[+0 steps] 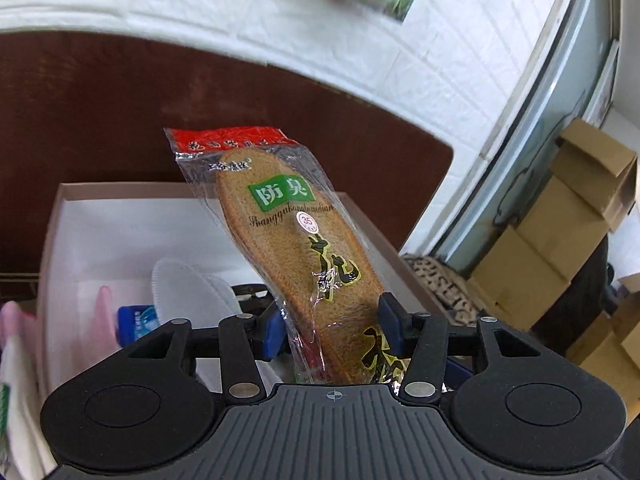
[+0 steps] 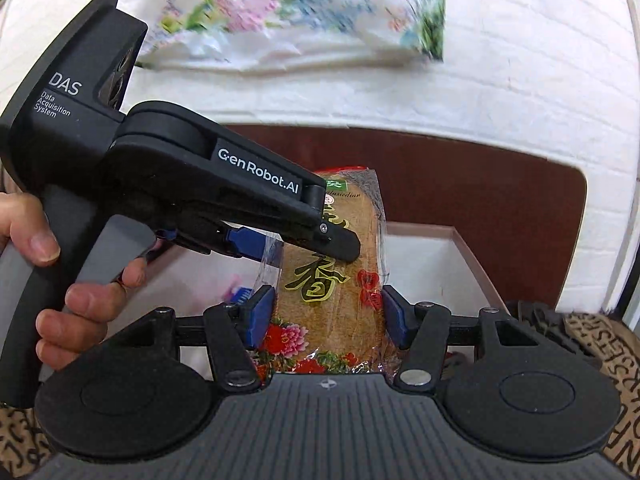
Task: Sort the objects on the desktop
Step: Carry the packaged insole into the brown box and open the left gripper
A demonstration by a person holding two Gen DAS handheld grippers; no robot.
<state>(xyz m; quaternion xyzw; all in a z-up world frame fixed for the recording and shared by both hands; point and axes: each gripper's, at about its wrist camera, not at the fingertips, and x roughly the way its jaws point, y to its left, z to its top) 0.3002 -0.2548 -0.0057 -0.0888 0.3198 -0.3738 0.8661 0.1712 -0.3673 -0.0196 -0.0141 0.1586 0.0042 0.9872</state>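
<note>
Insole pack point(image 1: 296, 240), wrapped in clear film, is seen at the centre of the left wrist view, clamped between the blue pads point(image 1: 390, 322) of the left hand-held gripper point(image 1: 332, 328). It is held tilted above a white box point(image 1: 52, 216), where a white insole point(image 1: 180, 288) and a blue bottle point(image 1: 134, 320) lie at lower left.

In the right wrist view, the same pack is gripped low by the right hand-held gripper point(image 2: 326, 314), while the left one crosses from the upper left, held by a hand point(image 2: 80, 280).

Both tongs clamp the packaged insole point(image 2: 332, 280) above the white box point(image 2: 452, 264): right tongs point(image 2: 326, 314) low, left tongs point(image 2: 304, 246) higher.
</note>
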